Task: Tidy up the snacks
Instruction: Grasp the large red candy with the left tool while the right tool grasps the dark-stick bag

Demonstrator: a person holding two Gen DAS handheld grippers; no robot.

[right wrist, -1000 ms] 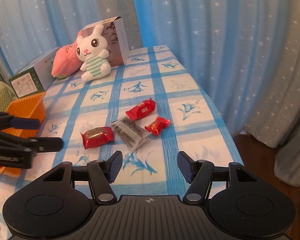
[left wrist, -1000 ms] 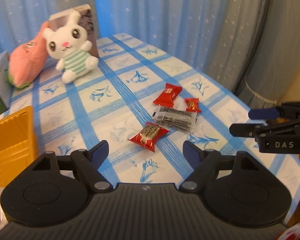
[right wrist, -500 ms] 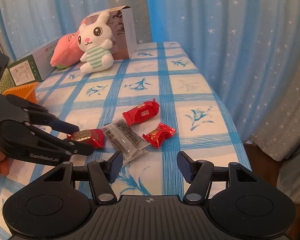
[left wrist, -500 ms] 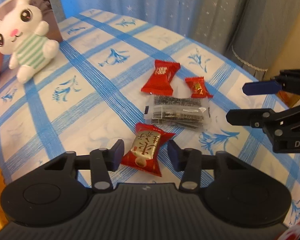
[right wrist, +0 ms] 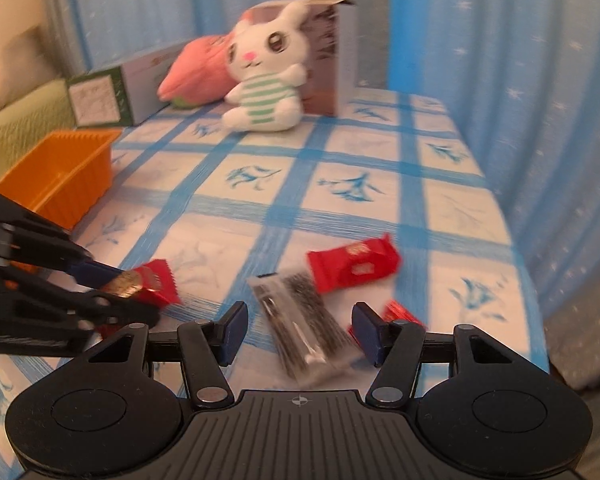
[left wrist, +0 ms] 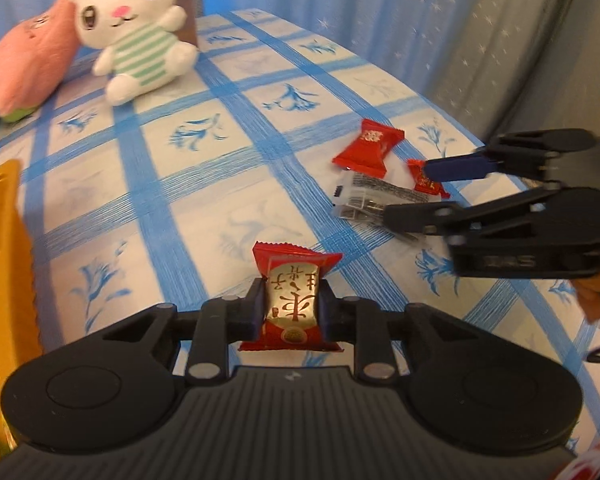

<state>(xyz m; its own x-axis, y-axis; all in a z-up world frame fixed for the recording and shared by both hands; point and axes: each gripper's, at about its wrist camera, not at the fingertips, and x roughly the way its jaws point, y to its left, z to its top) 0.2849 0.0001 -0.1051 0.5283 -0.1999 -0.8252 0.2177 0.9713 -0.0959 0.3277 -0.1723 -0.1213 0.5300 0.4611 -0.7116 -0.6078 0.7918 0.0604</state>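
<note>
Since a second ago the left tool [left wrist: 293, 307] has dropped onto the red-and-gold snack packet [left wrist: 294, 304], and its jaws are closing with the packet pinched between the pads; a moment earlier they stood wide above it. From the left wrist, that packet sits upright between the fingers, low over the blue-checked worktop [left wrist: 204, 184]. Beyond it and to the right lie the other snacks: a clear packet of dark sticks [left wrist: 374, 202], a larger red packet [left wrist: 367, 148] behind that, and a small red sweet [left wrist: 427, 178] just beside the clear one. The right tool [left wrist: 410, 192] reaches in from the right over this cluster, one finger above the small sweet, the other across the clear packet's edge. An orange tray [left wrist: 2, 248] stands left of the held packet, and a white plush rabbit [left wrist: 138, 36] sits far behind it beside a pink plush toy [left wrist: 30, 68]. From the right wrist, blurred with motion, the right tool [right wrist: 300, 332] has its jaws apart and slowly closing, the clear packet [right wrist: 304, 320] lying between them with no pad touching it. Just right of the clear packet the small sweet [right wrist: 400, 314] peeks past the right finger; the larger red packet [right wrist: 354, 266] lies behind. Left of the clear packet, the left tool [right wrist: 130, 294] grips the gold-labelled packet [right wrist: 146, 288], with the orange tray [right wrist: 60, 170] behind it and the rabbit [right wrist: 270, 76] against an open box [right wrist: 338, 56].
</note>
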